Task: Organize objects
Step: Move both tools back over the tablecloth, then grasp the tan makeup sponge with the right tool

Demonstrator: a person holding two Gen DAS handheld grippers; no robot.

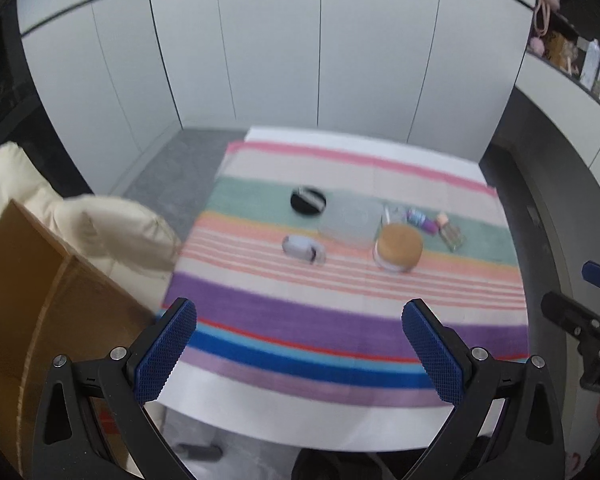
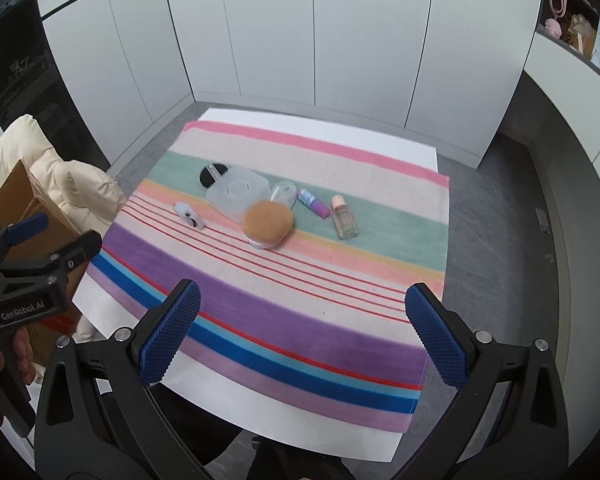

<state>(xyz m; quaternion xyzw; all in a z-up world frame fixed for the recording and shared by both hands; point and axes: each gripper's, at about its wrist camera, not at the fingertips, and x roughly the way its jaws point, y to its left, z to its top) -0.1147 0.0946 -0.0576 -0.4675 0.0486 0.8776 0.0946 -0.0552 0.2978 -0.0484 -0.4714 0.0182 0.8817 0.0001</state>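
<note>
On a striped cloth (image 2: 300, 304) lie a black round puff (image 2: 209, 175), a clear square lidded box (image 2: 239, 192), a jar with a cork lid (image 2: 268, 220), a small white-lilac device (image 2: 188, 214), a clear round lid (image 2: 284, 193), a purple tube (image 2: 314, 204) and a small glass bottle (image 2: 343, 218). The same items show in the left wrist view: puff (image 1: 308, 200), box (image 1: 350, 220), jar (image 1: 399, 246), device (image 1: 303, 249), bottle (image 1: 451, 234). My left gripper (image 1: 300, 340) is open and empty above the near edge. My right gripper (image 2: 302, 328) is open and empty, well short of the objects.
A cardboard box (image 1: 32, 296) and a cream padded jacket (image 1: 100, 232) stand left of the white table (image 2: 260, 416). White wall panels (image 2: 300, 40) rise behind. Shelves with clutter (image 2: 580, 28) are at the upper right. Grey floor (image 2: 500, 220) surrounds the table.
</note>
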